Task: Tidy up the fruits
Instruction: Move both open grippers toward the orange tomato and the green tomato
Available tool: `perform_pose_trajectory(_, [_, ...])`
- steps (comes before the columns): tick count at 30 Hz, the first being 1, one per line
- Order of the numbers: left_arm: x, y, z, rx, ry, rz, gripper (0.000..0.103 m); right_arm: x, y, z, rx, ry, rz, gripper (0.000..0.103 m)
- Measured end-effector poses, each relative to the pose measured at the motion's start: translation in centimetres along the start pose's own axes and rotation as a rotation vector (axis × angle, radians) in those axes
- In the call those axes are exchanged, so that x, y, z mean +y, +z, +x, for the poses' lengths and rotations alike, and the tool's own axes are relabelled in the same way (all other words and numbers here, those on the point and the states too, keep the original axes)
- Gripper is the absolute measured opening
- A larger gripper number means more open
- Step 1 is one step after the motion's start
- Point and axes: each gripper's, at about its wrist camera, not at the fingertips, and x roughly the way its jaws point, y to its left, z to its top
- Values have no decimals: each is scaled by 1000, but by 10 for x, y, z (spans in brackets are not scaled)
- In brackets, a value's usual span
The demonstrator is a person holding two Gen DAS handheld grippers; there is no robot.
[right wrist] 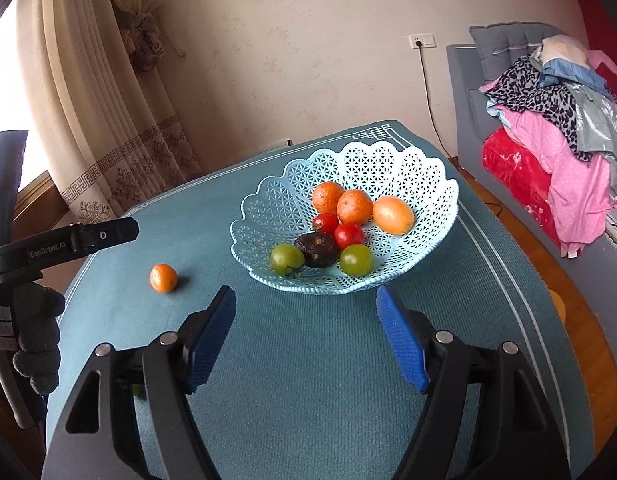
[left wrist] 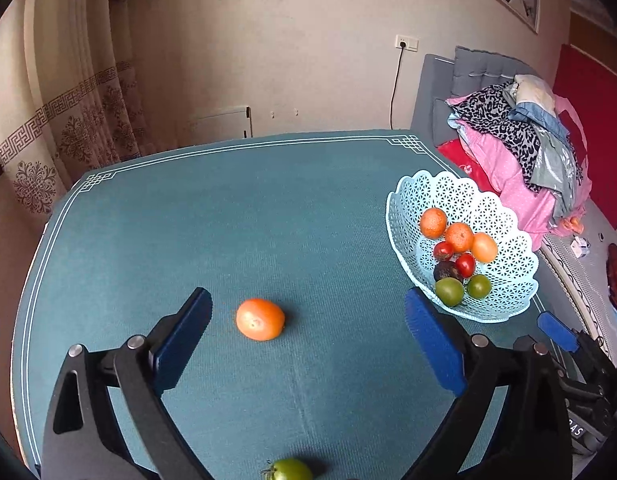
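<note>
Looking down, we saw the pale blue lattice plastic basket [right wrist: 424,184] on the teal tablecloth [left wrist: 228,220], holding fruit. One loose orange tomato [left wrist: 260,319] lay on the cloth ahead of our left gripper [left wrist: 308,312], whose jaws gaped wide and empty. Our right gripper [right wrist: 304,308] stood open, empty, just before the basket.

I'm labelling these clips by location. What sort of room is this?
Probably a bedroom or living room at home: a padded headboard with clothes piled before it, patterned curtains, and a cloth-covered table holding a fruit basket.
</note>
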Motion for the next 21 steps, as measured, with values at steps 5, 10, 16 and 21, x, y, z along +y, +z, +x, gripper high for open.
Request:
perform_pose_trajectory(5, [19, -3, -6, -2, 11, -27, 98, 20, -6, 0, 22, 23, -37, 73])
perform_pose_trajectory(10, [34, -9, -12, -7, 13, -48, 98, 42, -17, 4, 70, 66, -64, 73])
perform_pose_trajectory(16, [54, -19, -18, -9, 34, -67, 98, 79, -34, 13, 130, 125, -116, 73])
perform_pose_trajectory(21, [73, -28, -18, 1, 70, -83, 98, 110, -50, 20, 178, 174, -164, 73])
